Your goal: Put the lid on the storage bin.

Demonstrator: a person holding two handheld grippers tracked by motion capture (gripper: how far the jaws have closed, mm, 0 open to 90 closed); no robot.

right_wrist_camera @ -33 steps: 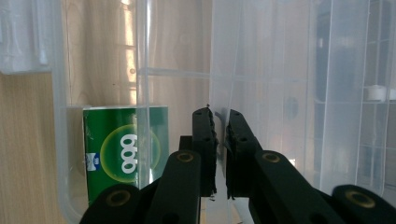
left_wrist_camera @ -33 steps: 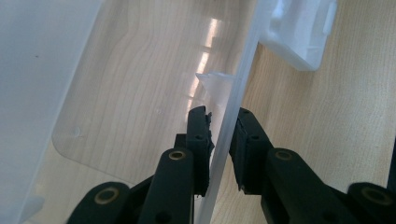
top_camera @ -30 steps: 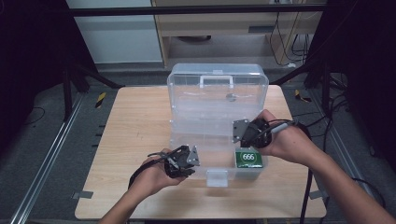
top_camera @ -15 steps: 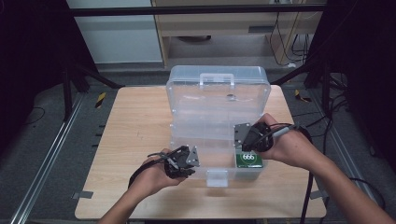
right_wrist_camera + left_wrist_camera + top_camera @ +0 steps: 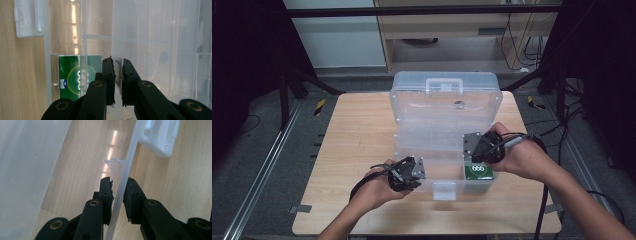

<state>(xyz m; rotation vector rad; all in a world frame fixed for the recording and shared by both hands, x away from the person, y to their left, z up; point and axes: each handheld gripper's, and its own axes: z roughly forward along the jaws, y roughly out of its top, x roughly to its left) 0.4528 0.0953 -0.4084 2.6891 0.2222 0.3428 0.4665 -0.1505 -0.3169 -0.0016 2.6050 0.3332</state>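
Pinching the clear plastic compartment box's (image 5: pixel 444 135) front wall in my left tongs (image 5: pixel 117 195) steadies it while my right tongs (image 5: pixel 117 77), clenched on an inner divider, work beside the green card (image 5: pixel 72 77).

1. Wooden table (image 5: pixel 357 140), light grain, rounded corners, on dark floor (image 5: pixel 257 150).
2. Directly on top: clear plastic box (image 5: pixel 444 107), right of centre, reaching from near the far edge almost to the near edge.
3. Box lid open, handle (image 5: pixel 444 82) toward the far edge, white latch (image 5: pixel 443 190) at the near wall.
4. Green card (image 5: pixel 478 171) in the near right compartment of the box, printed face up.
5. Near wall of the box seen edge-on in the left gripper view (image 5: pixel 125 177), bare tabletop (image 5: pixel 180 187) beside it.
6. Grey tape strips at the near corners: left (image 5: pixel 300 208), right (image 5: pixel 553 208).
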